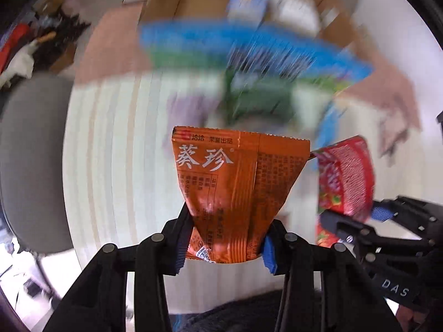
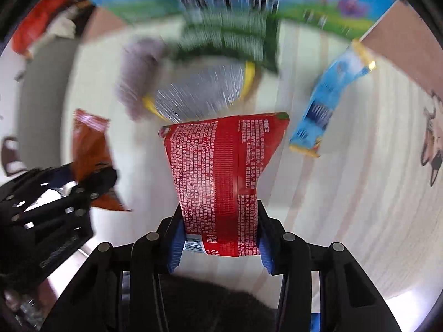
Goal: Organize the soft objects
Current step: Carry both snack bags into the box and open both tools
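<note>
My left gripper (image 1: 225, 238) is shut on an orange snack packet (image 1: 235, 182) and holds it upright above the pale striped table (image 1: 116, 144). My right gripper (image 2: 221, 238) is shut on a red packet (image 2: 221, 171), also held above the table. In the left wrist view the red packet (image 1: 346, 177) and the right gripper (image 1: 357, 221) show at the right. In the right wrist view the orange packet (image 2: 91, 152) and the left gripper (image 2: 83, 185) show at the left. Both views are motion-blurred beyond the packets.
A cardboard box (image 1: 249, 2) with white and blue items stands behind the table. Blurred blue and green packs (image 1: 249, 63), a purple item (image 2: 138, 69), a grey-and-yellow pack (image 2: 199, 91) and a blue packet (image 2: 326, 99) lie on the table. A grey chair (image 1: 30, 160) is at the left.
</note>
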Demonstrator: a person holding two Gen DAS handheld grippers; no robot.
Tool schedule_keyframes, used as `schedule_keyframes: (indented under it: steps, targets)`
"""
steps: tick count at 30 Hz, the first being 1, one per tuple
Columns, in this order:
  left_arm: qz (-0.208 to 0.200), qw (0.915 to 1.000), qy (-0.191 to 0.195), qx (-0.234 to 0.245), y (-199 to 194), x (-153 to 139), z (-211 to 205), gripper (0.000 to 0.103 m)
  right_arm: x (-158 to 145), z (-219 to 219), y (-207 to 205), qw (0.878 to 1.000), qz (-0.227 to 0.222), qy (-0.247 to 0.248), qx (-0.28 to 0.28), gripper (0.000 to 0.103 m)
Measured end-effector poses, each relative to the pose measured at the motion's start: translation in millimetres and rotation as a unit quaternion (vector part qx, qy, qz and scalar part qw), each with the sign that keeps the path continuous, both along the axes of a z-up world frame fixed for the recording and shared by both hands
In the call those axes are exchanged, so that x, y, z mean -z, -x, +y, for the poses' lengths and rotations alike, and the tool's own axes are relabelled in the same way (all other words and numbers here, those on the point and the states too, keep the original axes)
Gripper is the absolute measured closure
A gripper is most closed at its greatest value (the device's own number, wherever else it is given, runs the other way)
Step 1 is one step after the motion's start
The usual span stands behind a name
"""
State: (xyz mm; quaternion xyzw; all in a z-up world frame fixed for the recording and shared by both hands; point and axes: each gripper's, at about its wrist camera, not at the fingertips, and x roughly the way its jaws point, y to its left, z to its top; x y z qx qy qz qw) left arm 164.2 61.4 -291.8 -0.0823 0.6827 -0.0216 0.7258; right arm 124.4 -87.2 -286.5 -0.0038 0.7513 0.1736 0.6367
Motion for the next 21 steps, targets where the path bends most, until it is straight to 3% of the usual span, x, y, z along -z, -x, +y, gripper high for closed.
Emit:
schedule_keyframes:
  steps: [4,5,7,10,14,15,16,21]
  targets:
    - [-0.038,0.9988,0.029,0.015,-68.5,-50.2,-7.8,0.063,-84.7,-15.6,-45.7,0.997,-0.052,-0.046,0.043,0.056]
    - [-0.045,0.9984,0.029,0.017,-91.6,-57.6,-8.7,0.063,-94.4,-19.6,-60.9,0.996,-0.06,-0.052,0.049,0.056]
    - [-0.061,0.9979,0.007,0.023,-129.9,-64.7,-6.4,0.063,-122.6,-23.8,-98.4,0.992,-0.094,-0.051,0.068,0.056]
    - [-0.058,0.9975,-0.034,0.024,-198.0,-56.9,0.9,0.063,-138.0,-25.1,-145.2,0.988,-0.124,-0.029,0.086,0.056]
    - [-0.021,0.9944,-0.098,0.033,-266.1,-10.6,12.0,0.063,-114.4,-25.2,-205.4,0.988,-0.119,0.011,0.093,0.056]
    - [-0.013,0.9927,-0.114,0.037,-277.5,-1.1,12.0,0.063,-101.0,-22.9,-218.3,0.989,-0.111,0.025,0.095,0.056]
    - [0.002,0.9901,-0.133,0.046,-288.4,17.1,8.8,0.063,-69.0,-17.4,-234.1,0.989,-0.105,0.036,0.093,0.056]
    - [0.051,0.9793,-0.185,0.064,-349.4,87.4,0.3,0.063,-2.5,-18.4,-274.6,0.99,-0.072,0.09,0.087,0.056]
